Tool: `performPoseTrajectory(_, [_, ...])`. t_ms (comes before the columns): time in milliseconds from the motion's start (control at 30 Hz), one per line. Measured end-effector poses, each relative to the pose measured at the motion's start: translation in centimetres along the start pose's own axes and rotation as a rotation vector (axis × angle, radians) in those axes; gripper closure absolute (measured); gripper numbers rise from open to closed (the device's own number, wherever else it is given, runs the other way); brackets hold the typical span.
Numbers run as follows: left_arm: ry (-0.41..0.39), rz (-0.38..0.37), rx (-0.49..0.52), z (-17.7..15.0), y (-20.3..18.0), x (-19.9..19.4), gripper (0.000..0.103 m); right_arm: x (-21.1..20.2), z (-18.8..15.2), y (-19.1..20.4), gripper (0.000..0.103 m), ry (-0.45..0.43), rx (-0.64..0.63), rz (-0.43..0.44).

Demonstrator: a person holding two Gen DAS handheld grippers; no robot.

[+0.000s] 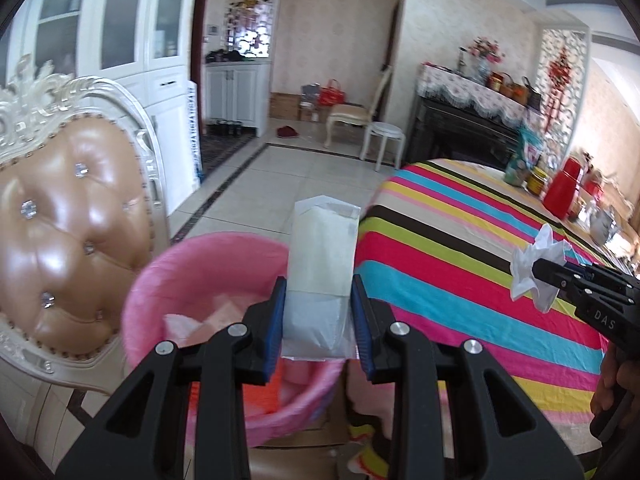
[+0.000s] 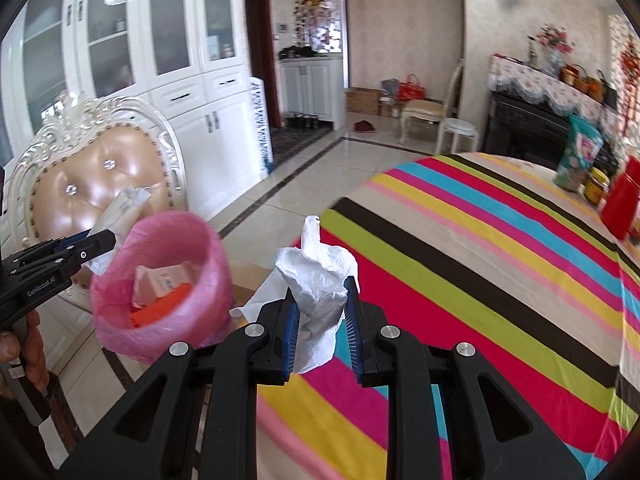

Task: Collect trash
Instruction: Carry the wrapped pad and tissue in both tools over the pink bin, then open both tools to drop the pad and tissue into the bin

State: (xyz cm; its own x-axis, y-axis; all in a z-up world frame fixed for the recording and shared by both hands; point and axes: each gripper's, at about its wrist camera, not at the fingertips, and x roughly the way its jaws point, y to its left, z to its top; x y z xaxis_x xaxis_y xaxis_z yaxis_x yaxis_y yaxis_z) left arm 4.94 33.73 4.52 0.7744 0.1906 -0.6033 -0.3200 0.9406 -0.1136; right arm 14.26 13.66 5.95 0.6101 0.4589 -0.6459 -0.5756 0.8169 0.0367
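Note:
My left gripper (image 1: 319,292) is shut on a white paper packet (image 1: 322,248) and holds it over the near right rim of the pink-lined trash bin (image 1: 168,276). It also shows in the right wrist view (image 2: 100,246), left of the bin (image 2: 200,248), with the packet (image 2: 120,210). My right gripper (image 2: 322,300) is shut on a crumpled white tissue (image 2: 316,272), above the striped table's edge, right of the bin. The tissue (image 1: 540,254) and right gripper (image 1: 538,270) also show in the left wrist view. The bin holds paper and orange scraps (image 2: 168,298).
An ornate chair with a tan padded back (image 1: 60,220) stands just left of the bin. The table with a striped cloth (image 1: 460,248) fills the right, with a red jug (image 2: 618,204), jar and snack bag (image 2: 578,156) at its far end. White cabinets (image 2: 160,60) line the left wall.

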Motion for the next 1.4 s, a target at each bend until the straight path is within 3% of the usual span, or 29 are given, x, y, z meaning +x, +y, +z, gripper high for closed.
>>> performPoseTrajectory(533, [-0.013,0.108,-0.116,0.1,7.6,-1.4,0.071,4.8,2.8,10.2,0.082,0.023,-0.135,0.130])
performPoseTrajectory(733, [-0.011,0.124,-0.140,-0.1,8.9,-1.2,0.071,7.0,2.8,13.2,0.082,0.048,-0.174,0.169])
performPoseTrajectory(1233, [-0.013,0.124,-0.175,-0.2,9.7,-1.1,0.068,9.5,3.7,16.5,0.080,0.046,-0.224,0.213])
performPoseTrajectory(1333, [-0.012,0.118,-0.181,-0.1,9.6,-0.9,0.066,10.0,3.7,16.7,0.071,0.051,-0.229,0.209])
performPoseTrajectory(1400, [-0.007,0.116,-0.181,0.0,9.6,-0.7,0.066,10.2,3.6,16.6,0.054,0.051,-0.234,0.201])
